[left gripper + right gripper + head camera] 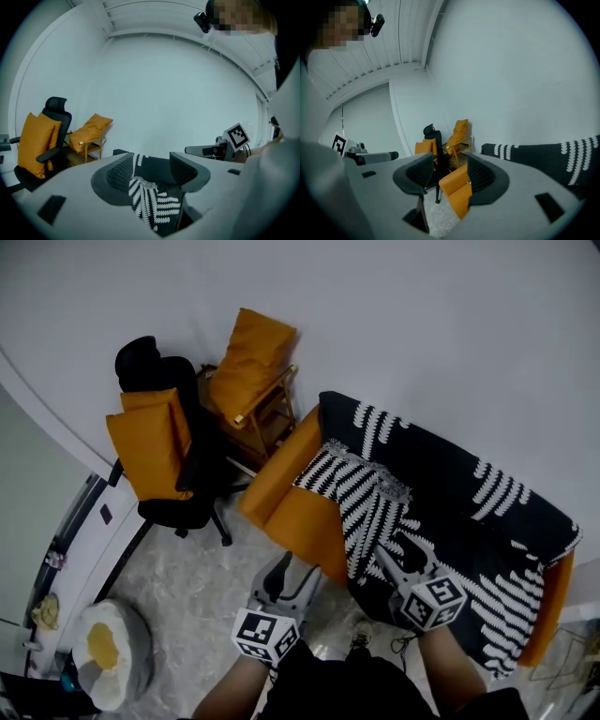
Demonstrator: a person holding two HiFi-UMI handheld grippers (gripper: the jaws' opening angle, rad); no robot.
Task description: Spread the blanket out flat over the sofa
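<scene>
Blanket, black with white fern-like stripes, lies over the orange sofa, covering the backrest and most of the seat. Toward the sofa's left end part of it sits bunched in a raised fold (not flat there), and its front edge hangs down over the seat front. The sofa's left arm and a strip at its right end show bare orange.

Right tongs hover at the blanket's front edge, jaws spread with nothing between the pads. Left tongs hang over the pale floor just before the sofa's bare arm, likewise released and empty, the blanket showing beyond them.

Left of the sofa stand a wooden chair bearing an orange cushion and a black office chair.
</scene>
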